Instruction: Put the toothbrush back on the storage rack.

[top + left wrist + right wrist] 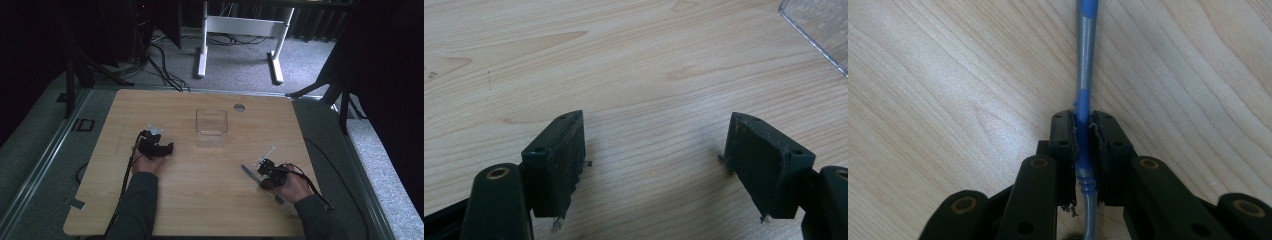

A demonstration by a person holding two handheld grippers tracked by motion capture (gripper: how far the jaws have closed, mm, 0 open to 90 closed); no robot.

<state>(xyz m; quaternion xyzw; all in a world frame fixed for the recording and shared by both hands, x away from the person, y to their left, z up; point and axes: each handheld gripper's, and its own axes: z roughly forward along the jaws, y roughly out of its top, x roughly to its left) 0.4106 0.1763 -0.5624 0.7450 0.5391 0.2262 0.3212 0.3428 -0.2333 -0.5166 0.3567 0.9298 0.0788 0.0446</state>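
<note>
The right gripper [1083, 131] has its jaws clenched on a blue-and-grey pen [1086, 55] lying flat on the table [200, 200], its long axis running straight ahead between the jaws. The clear box [211, 128], probably its destination, stands well apart, up and to the left. The left gripper [654, 150] rests low, jaws spread and empty.
</note>
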